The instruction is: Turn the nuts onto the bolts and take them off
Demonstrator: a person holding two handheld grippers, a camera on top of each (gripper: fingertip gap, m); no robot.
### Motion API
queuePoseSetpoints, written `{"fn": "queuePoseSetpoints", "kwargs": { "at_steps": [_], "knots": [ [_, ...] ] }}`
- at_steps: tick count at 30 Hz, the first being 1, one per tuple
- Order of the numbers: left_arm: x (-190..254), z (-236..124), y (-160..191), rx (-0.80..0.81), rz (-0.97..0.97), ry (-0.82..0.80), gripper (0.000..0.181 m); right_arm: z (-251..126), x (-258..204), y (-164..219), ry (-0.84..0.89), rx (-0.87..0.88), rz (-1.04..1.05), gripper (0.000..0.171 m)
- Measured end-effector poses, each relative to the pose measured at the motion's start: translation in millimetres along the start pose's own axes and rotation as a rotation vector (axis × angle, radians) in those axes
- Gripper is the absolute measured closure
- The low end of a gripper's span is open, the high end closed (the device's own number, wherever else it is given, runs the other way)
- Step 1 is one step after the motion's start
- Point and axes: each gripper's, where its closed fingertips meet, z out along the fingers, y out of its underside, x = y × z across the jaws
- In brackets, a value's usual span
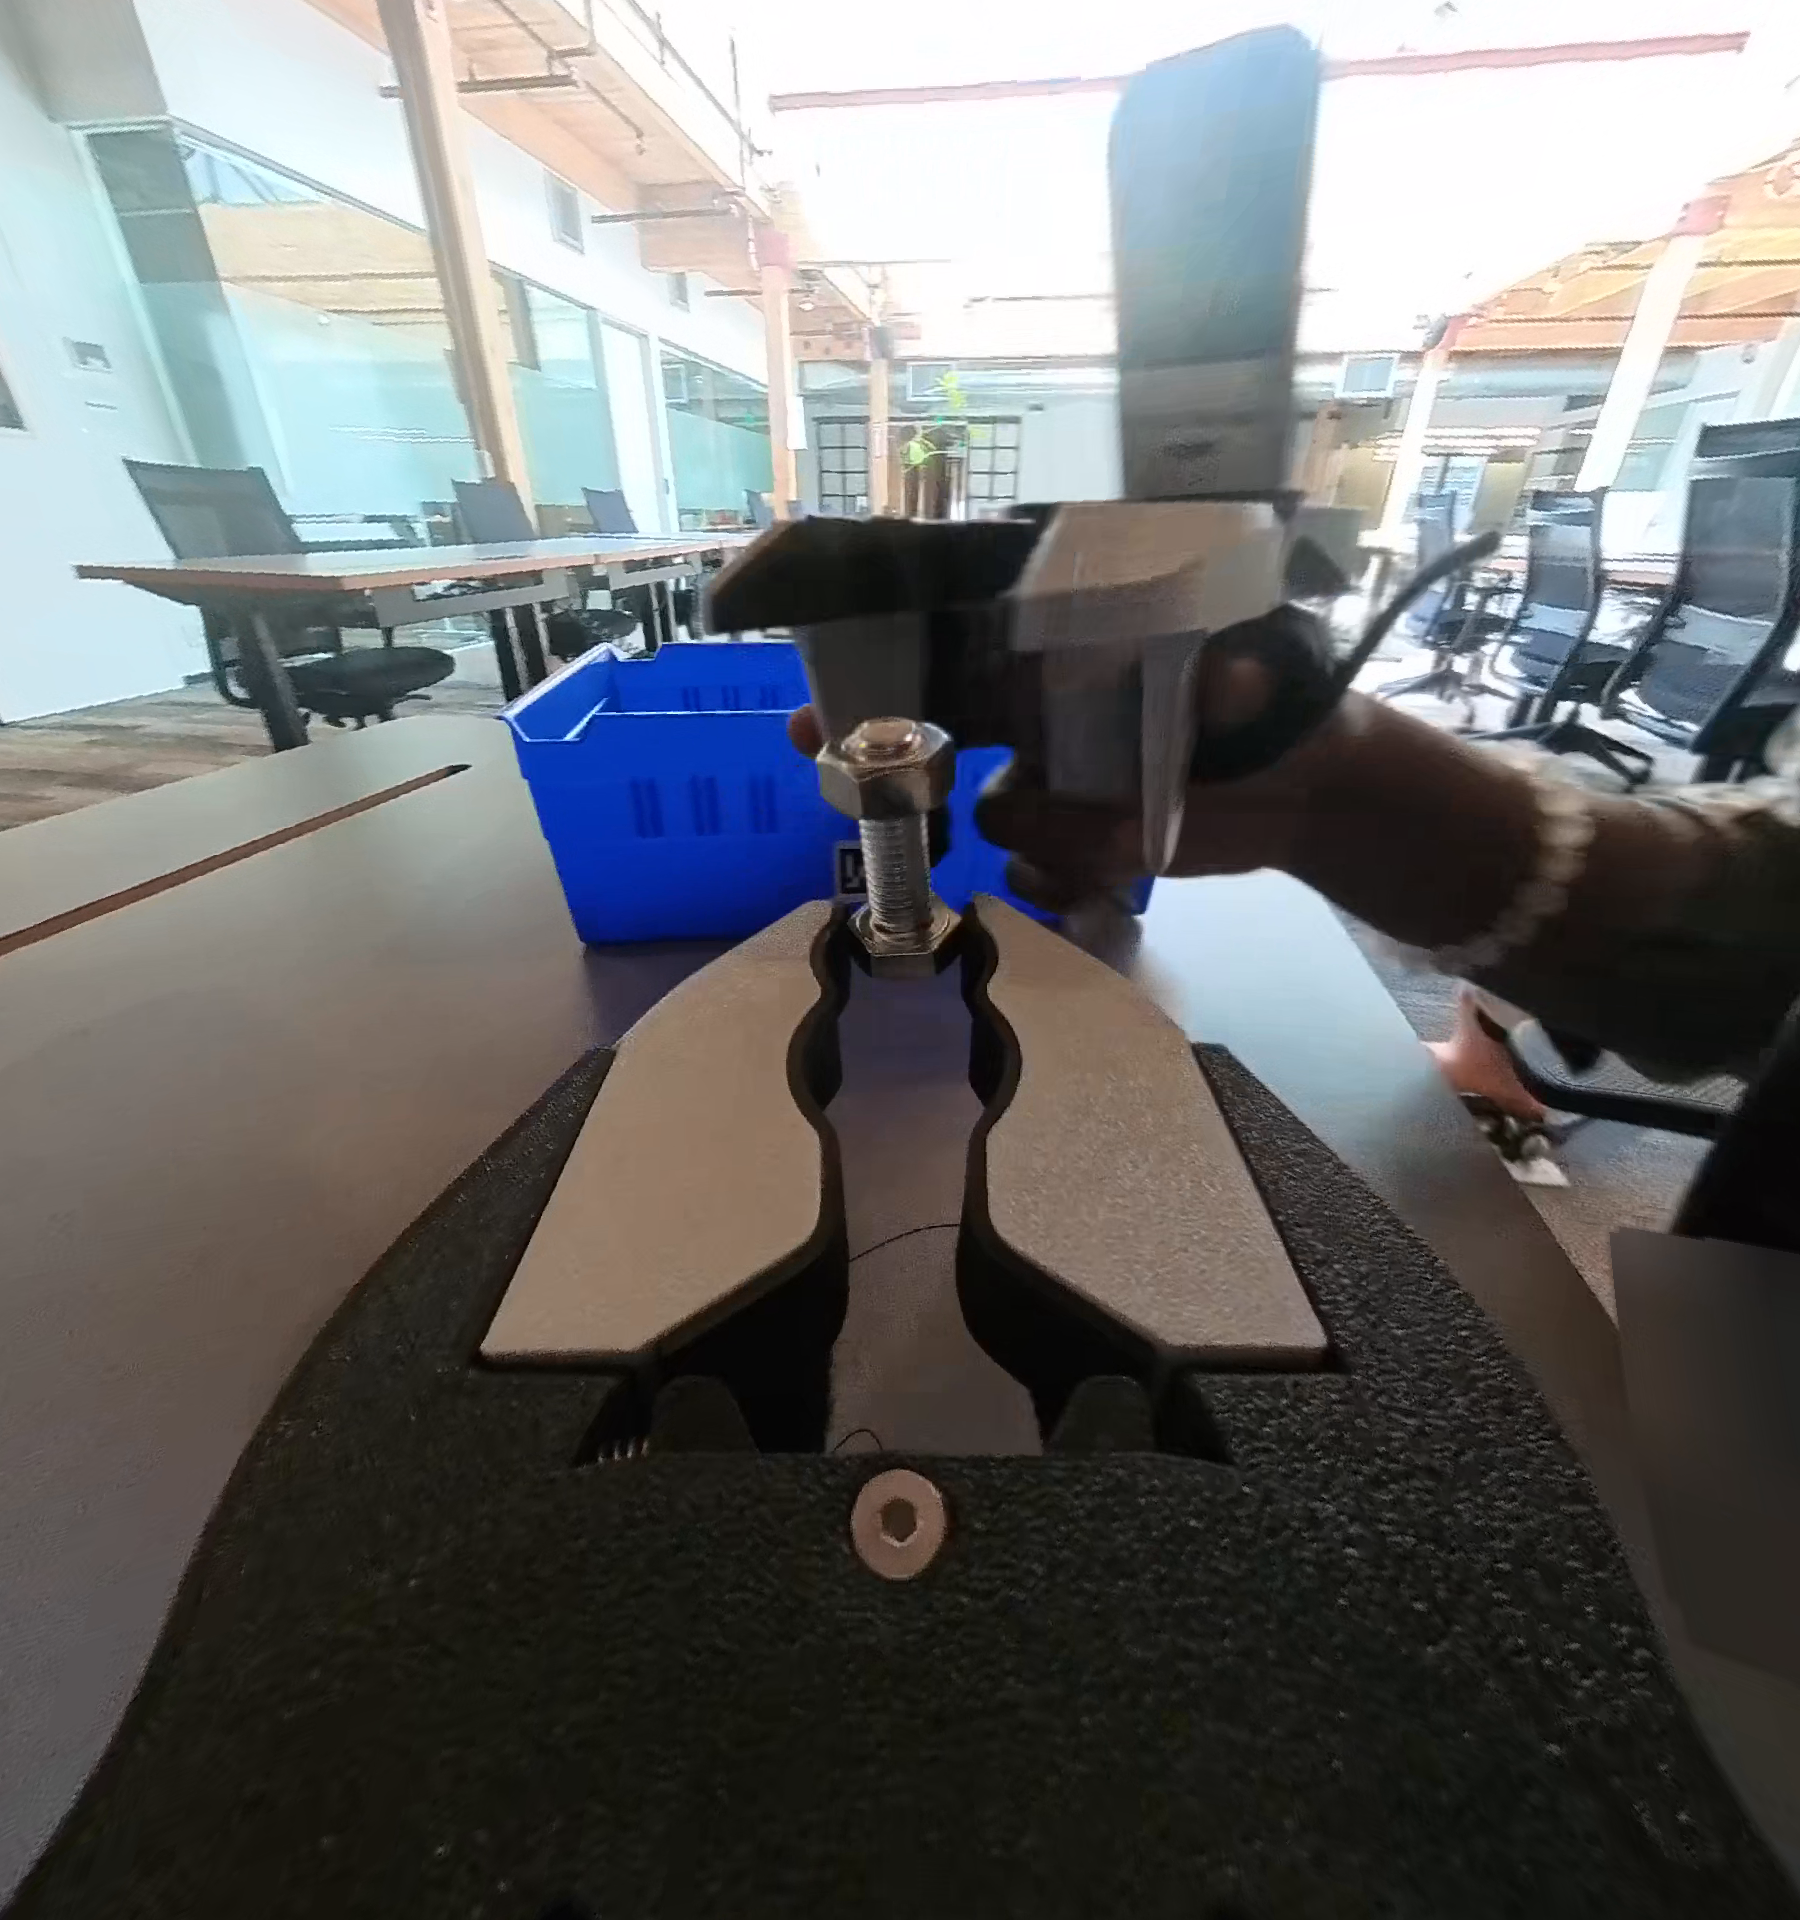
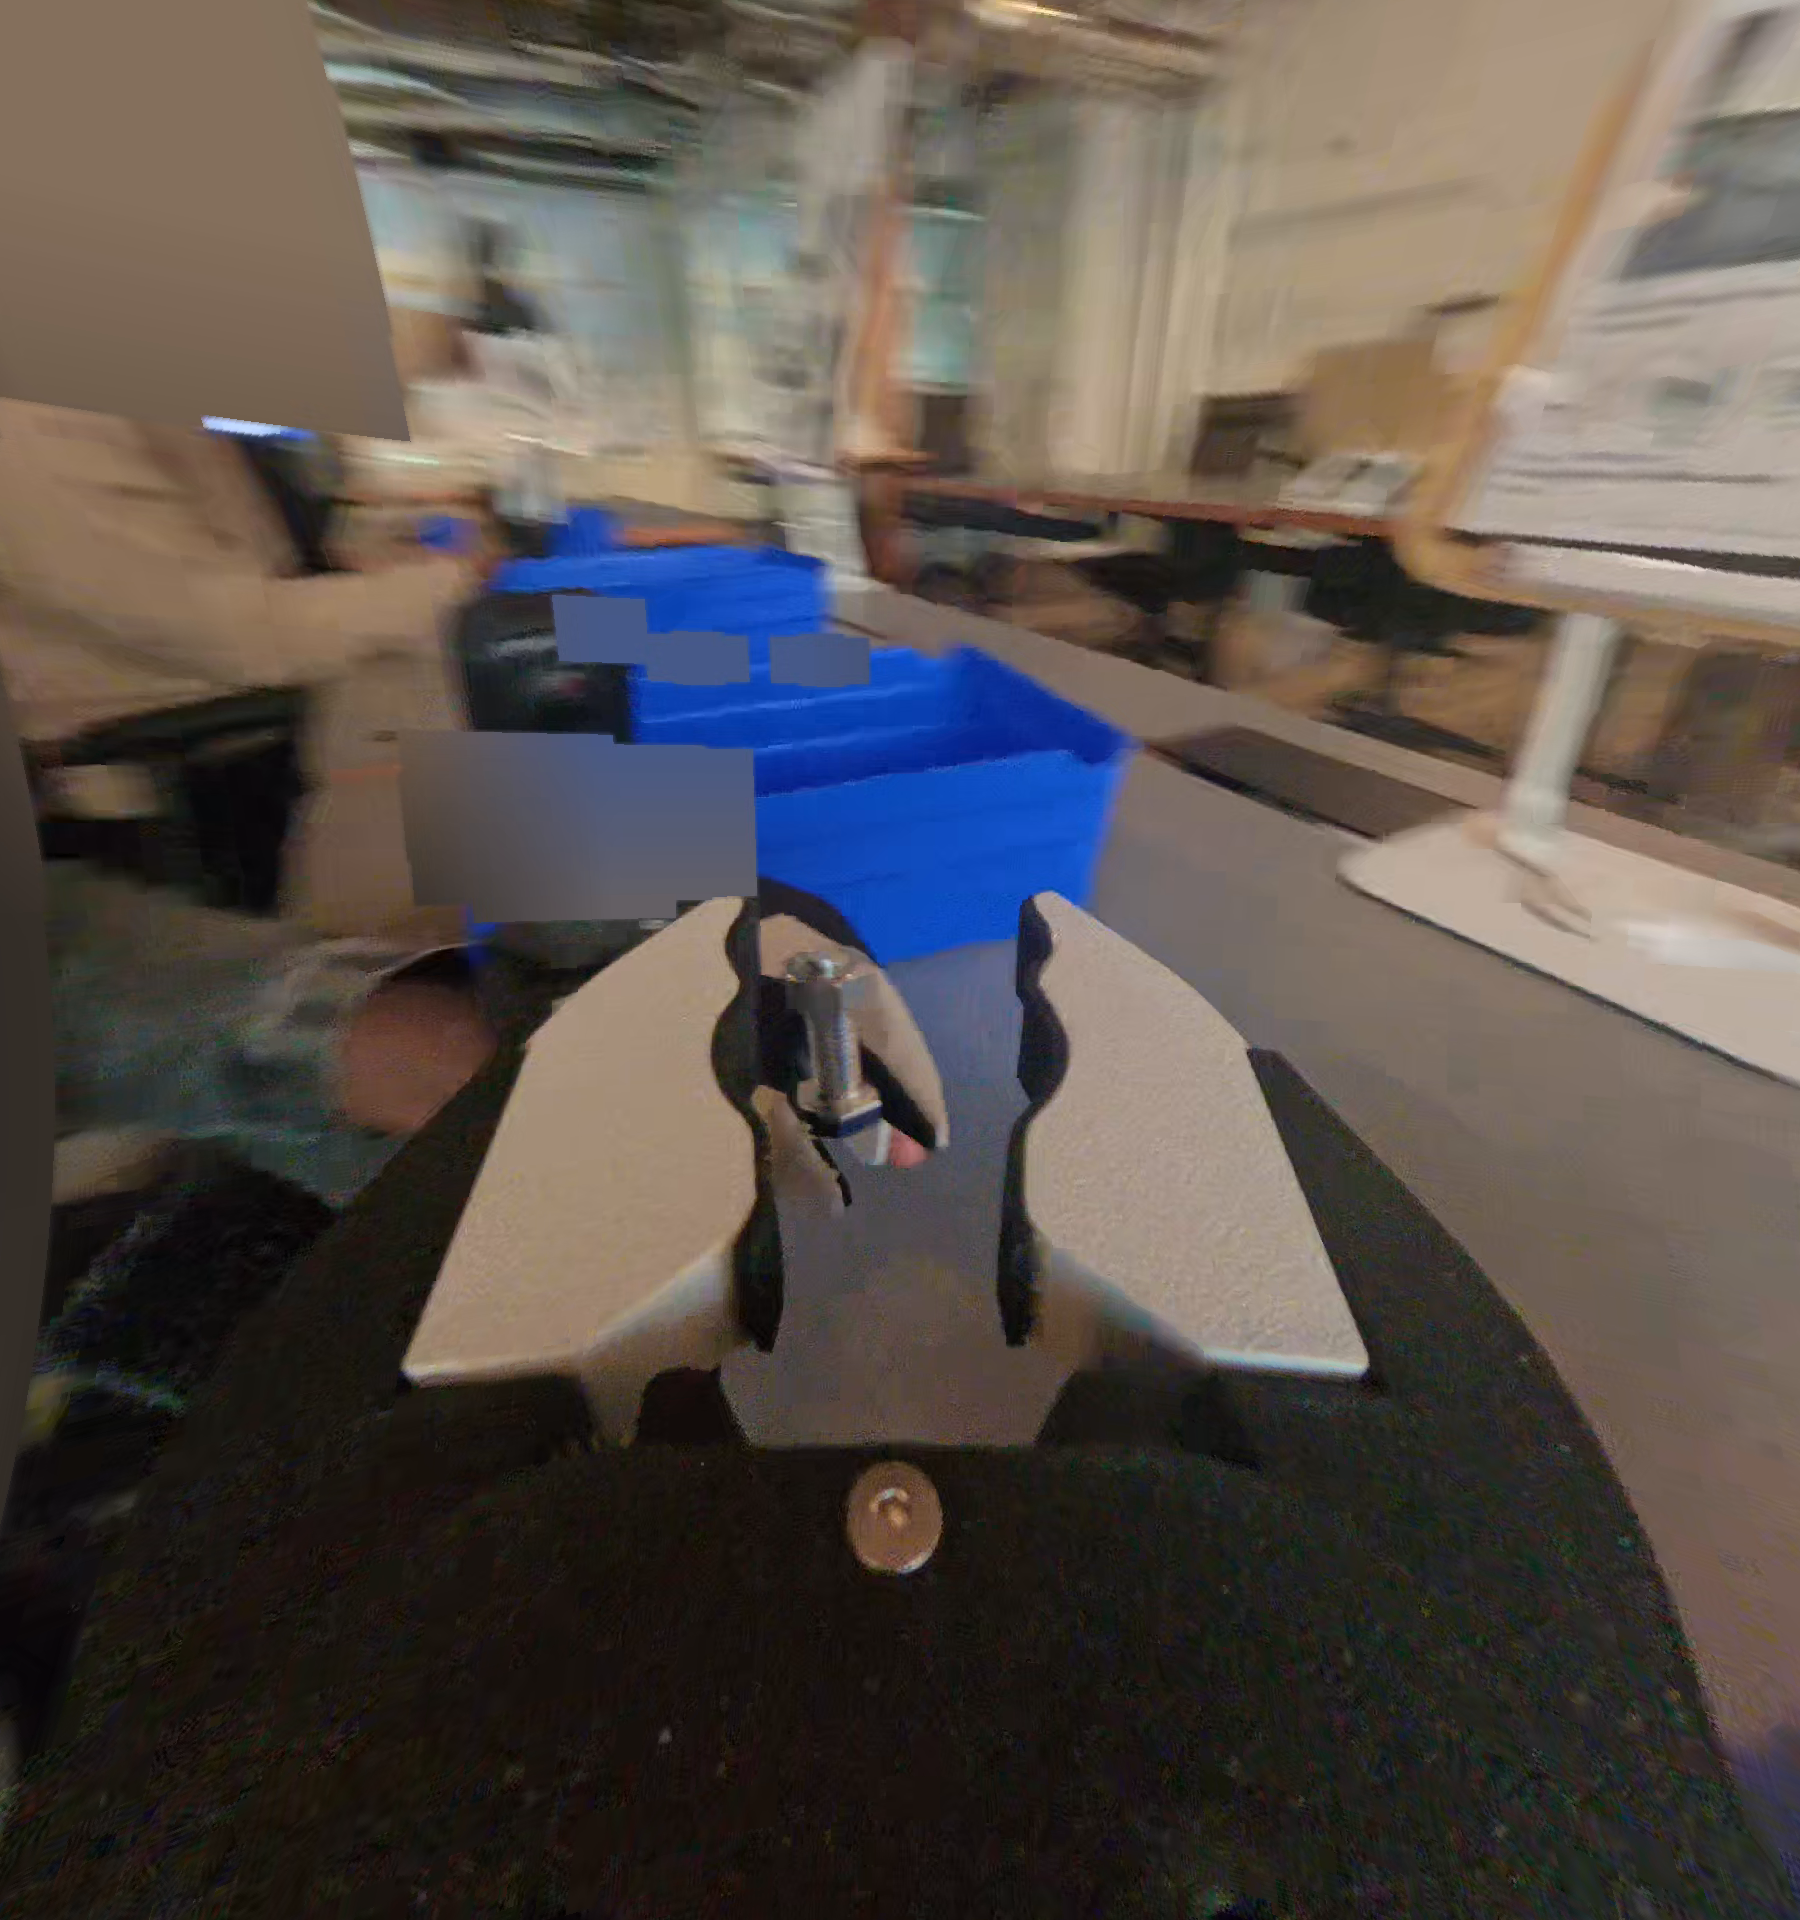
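A steel bolt (image 1: 894,878) stands upright with its hex head down between my left gripper's (image 1: 904,930) tips, which are shut on the head. A steel nut (image 1: 883,774) sits at the top of the threads. My right gripper (image 2: 885,925) is open, and the view is blurred. The bolt (image 2: 831,1049) and nut (image 2: 821,987) show between its fingers, closer to the left one. In the left wrist view, one right-gripper finger (image 1: 860,675) stands just behind the nut and the other finger (image 1: 1156,748) is well to its right, held by a gloved hand (image 1: 1395,821).
A blue plastic bin (image 1: 667,790) stands on the dark table (image 1: 252,1039) just behind the bolt; it also shows in the right wrist view (image 2: 937,831), with more blue bins behind. A person sits at the left (image 2: 148,582). Office desks and chairs (image 1: 1748,582) lie beyond. There is about 5 cm between the tips of the two grippers.
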Motion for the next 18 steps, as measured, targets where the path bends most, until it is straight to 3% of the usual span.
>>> {"fn": "queuePoseSetpoints", "kwargs": {
  "at_steps": [2,4,8,12,18],
  "knots": [
    [-3.5,-0.3,0.2,-0.002,-0.002,-0.028,0.161,-0.6,4.0,8.9,0.208,-0.064,-0.024,0.111],
    [-5.1,-0.1,0.9,-0.007,-0.001,-0.041,0.161,1.2,0.8,18.9,0.319,-0.128,-0.055,0.11],
    [-5.0,-0.5,1.2,-0.01,0.013,-0.058,0.162,4.3,0.0,19.9,0.45,-0.154,-0.156,0.128],
    [-3.7,-0.3,2.2,-0.019,0.019,-0.056,0.162,7.0,1.0,24.7,0.461,-0.211,-0.196,0.151],
    [1.8,-0.4,1.3,-0.012,0.01,-0.001,0.161,6.6,-7.6,23.6,0.217,-0.149,-0.184,0.152]
  ]
}}
